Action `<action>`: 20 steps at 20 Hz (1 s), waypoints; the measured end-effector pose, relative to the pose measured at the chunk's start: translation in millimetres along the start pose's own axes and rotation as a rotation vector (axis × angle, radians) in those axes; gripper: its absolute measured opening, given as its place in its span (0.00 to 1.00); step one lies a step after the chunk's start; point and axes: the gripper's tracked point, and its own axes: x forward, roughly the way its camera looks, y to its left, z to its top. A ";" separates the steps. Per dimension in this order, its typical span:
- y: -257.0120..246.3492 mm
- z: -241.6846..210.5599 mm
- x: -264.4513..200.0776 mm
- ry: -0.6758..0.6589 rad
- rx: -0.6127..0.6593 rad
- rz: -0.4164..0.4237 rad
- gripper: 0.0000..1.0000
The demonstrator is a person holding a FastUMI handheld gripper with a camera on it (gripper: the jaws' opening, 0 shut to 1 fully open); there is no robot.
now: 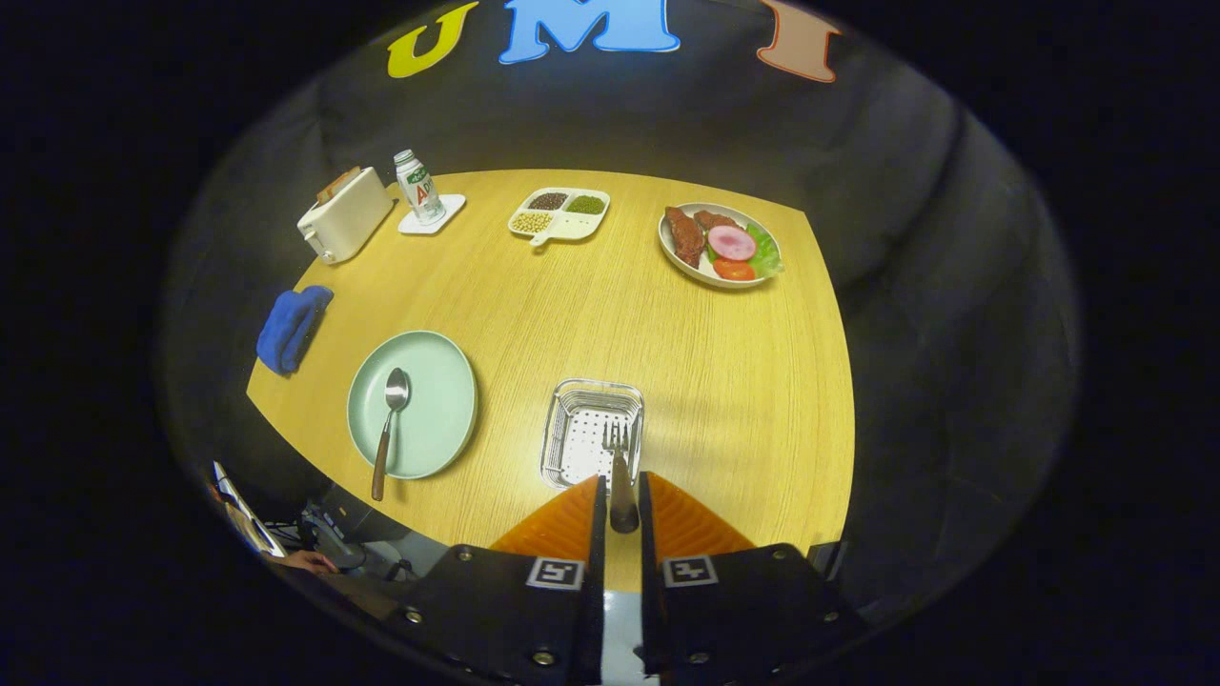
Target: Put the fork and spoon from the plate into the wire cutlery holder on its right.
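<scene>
With the fork (pixel 620 467) pinched by its handle between the two fingers, the gripper (pixel 621 495) hangs right above the wire cutlery holder (pixel 592 431), tines pointing ahead and sitting over the holder's perforated bottom. Jaws are nearly closed, both pressing the handle's sides, gap just the handle's width. Holding it by the handle end looks deliberate: tines go in ahead, and the fingers stay clear of the wire rim. Can't tell from this angle whether the tines are already inside the basket or just above it.

Spoon (pixel 390 424) lies on the pale green plate (pixel 434 367), left of the holder, bowl away from the gripper, wooden handle poking past the plate's near rim. That overhang gives a decent grab point.

So by my read: fork half is at the drop stage, spoon half is pending. Holder sits just right of the plate, apart from it, on the wooden table (pixel 610 305).
</scene>
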 end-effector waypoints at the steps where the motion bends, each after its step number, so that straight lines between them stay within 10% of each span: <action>1: -1.4 3.5 -3.3 -0.019 -0.002 -0.010 0.26; 4: 1.7 9.3 -16.5 -0.062 -0.001 -0.010 0.44; 20: 154.4 -3.7 -30.5 -0.216 -0.081 0.175 0.44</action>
